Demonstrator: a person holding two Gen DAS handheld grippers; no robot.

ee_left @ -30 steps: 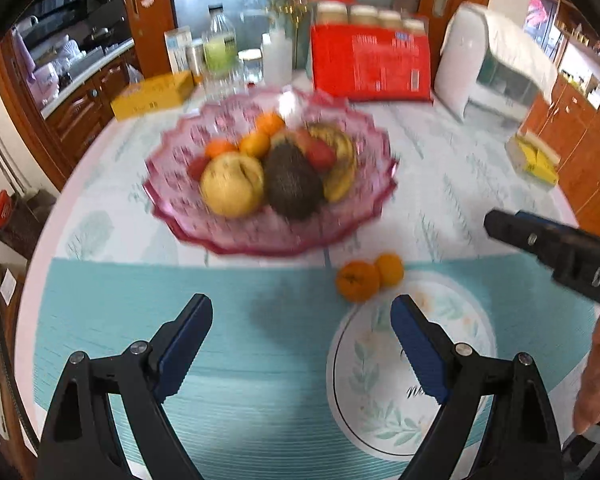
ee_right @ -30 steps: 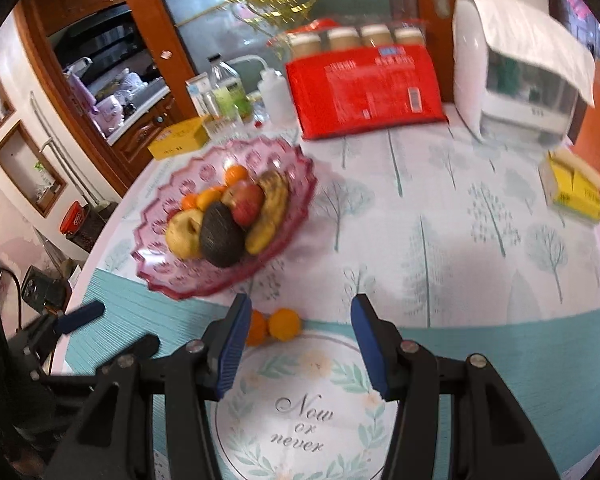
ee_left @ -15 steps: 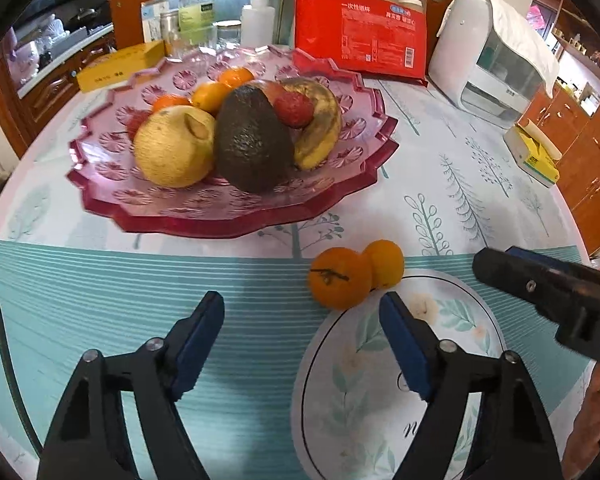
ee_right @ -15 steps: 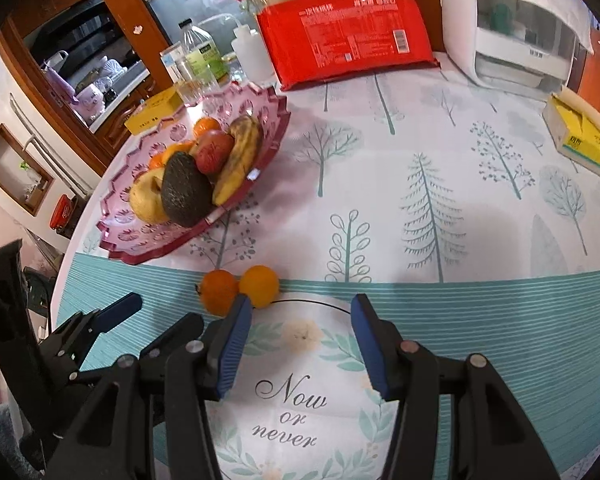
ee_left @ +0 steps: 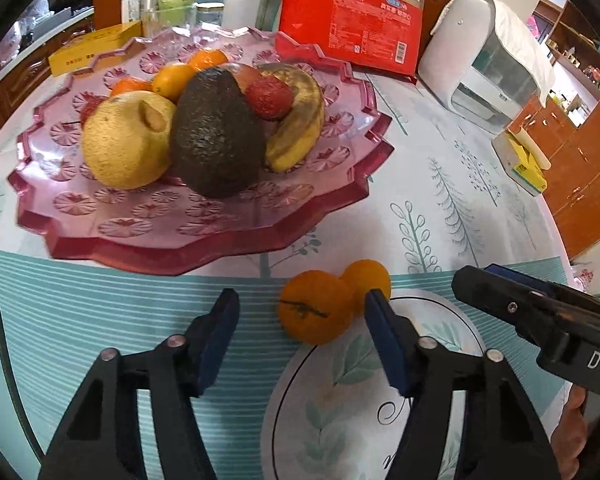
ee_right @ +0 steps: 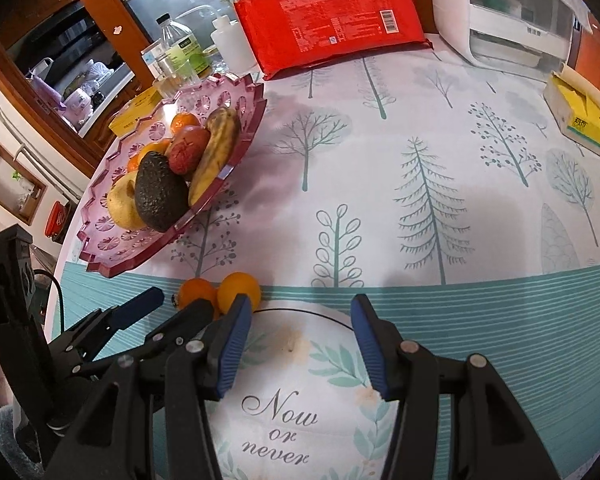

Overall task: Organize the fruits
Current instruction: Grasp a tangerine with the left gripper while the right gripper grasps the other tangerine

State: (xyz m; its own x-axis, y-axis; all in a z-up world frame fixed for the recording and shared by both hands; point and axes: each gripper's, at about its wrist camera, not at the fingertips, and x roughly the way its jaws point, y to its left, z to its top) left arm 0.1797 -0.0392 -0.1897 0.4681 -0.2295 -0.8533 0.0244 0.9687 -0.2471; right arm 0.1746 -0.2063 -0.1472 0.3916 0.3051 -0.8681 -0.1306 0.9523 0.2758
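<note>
While left gripper [ee_left: 300, 320] jaws close, nothing pinched, tangerine [ee_left: 315, 307] sits between tips, off-centre toward right pad; right gripper [ee_right: 296, 316] spread, empty, fruit left of it.

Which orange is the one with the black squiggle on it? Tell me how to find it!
Find the big pink fruit dish on the table. Just in front of its rim, two oranges touch each other on the cloth. The squiggle orange is the darker one nearer the left gripper, whose jaws are closing around it; its neighbour is lighter and plain.
</note>
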